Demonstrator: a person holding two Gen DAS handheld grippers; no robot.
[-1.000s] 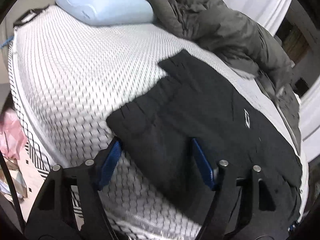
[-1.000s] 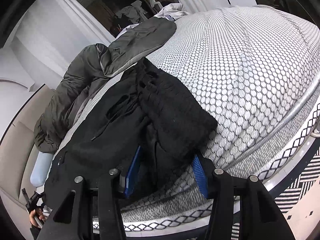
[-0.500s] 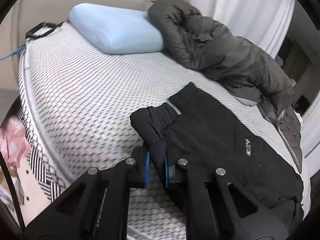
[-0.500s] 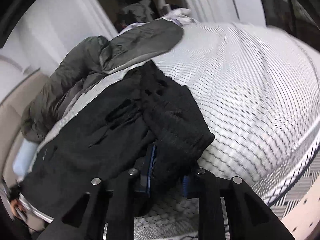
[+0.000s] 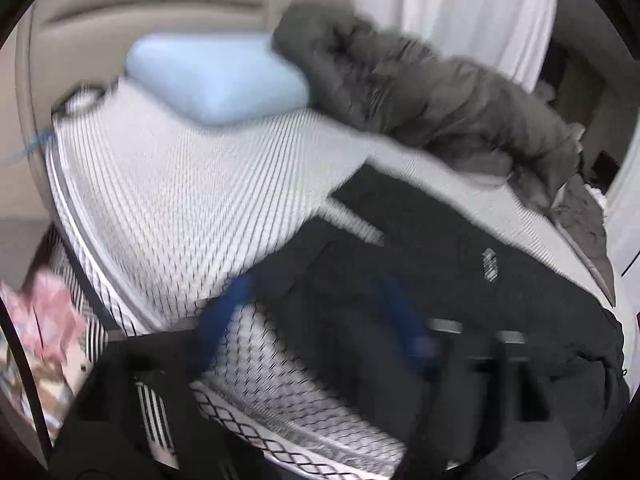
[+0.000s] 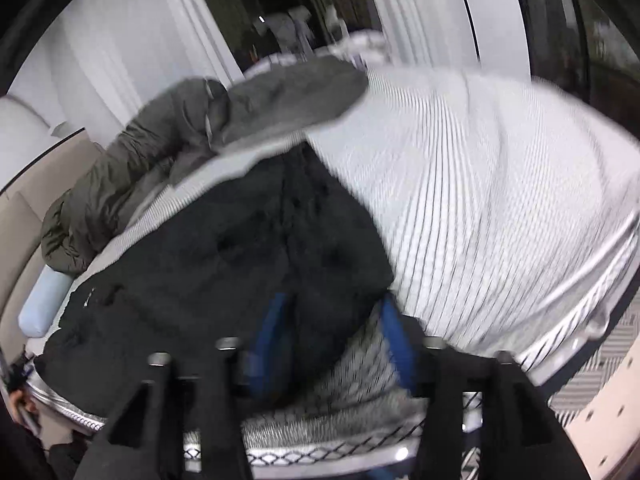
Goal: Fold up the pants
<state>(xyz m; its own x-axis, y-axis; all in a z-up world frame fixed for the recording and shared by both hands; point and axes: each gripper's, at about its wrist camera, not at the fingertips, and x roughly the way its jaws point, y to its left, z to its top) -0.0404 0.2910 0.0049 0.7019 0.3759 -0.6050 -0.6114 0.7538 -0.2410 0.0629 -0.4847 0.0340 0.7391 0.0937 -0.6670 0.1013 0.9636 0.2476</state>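
Note:
Black pants (image 5: 460, 280) lie along the near edge of the white honeycomb-patterned mattress (image 5: 192, 200). In the left wrist view my left gripper (image 5: 316, 316) is open, its blue pads spread around the pants' left end, which rests on the mattress. In the right wrist view the pants (image 6: 224, 256) spread to the left. My right gripper (image 6: 336, 332) is open with its blue pads either side of the pants' right end. Both views are motion-blurred.
A grey-green puffy jacket (image 5: 440, 92) lies along the back of the mattress, also in the right wrist view (image 6: 168, 160). A light blue pillow (image 5: 216, 80) sits at the head. The mattress edge (image 6: 580, 320) drops to a patterned floor. Pink stuff (image 5: 44, 320) lies beside the bed.
Both grippers were open, shut on the pants' ends half a second ago, and have now opened, letting the ends go. Both cameras have pulled back slightly.

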